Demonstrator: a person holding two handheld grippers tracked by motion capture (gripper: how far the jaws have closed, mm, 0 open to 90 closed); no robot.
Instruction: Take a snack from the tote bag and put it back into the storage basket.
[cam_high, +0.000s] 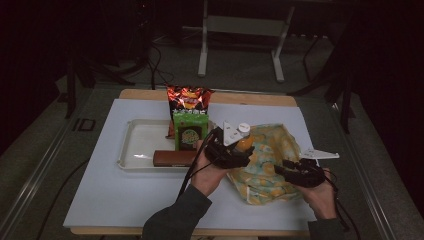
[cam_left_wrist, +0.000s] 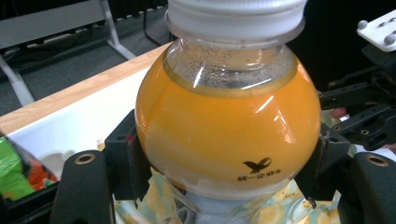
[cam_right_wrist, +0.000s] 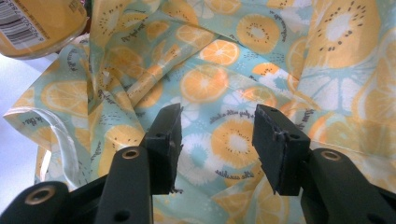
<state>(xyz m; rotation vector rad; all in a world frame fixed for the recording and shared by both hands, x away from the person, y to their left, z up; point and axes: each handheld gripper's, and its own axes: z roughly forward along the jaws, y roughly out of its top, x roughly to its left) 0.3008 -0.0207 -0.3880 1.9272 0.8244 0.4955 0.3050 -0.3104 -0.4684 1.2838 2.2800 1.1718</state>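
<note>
High view: above the near edge, facing forward and down over the table (cam_high: 115, 200). Left gripper view: very close on the bottle (cam_left_wrist: 229, 126), facing 12 o'clock. Right gripper view: close over the bag (cam_right_wrist: 224, 88), bottle (cam_right_wrist: 37, 25) shared at 10 o'clock.

Left tool (cam_high: 235, 150) jaws clamped, forearm angled in; right tool (cam_high: 295, 172) jaws parted, held low.

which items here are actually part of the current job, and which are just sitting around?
In the job:
- orange drink bottle, clamped in the left gripper
- fruit-print bag, under the open right gripper

Lying about:
- white tray
- red chip bag
- green packet
- brown bar
</note>
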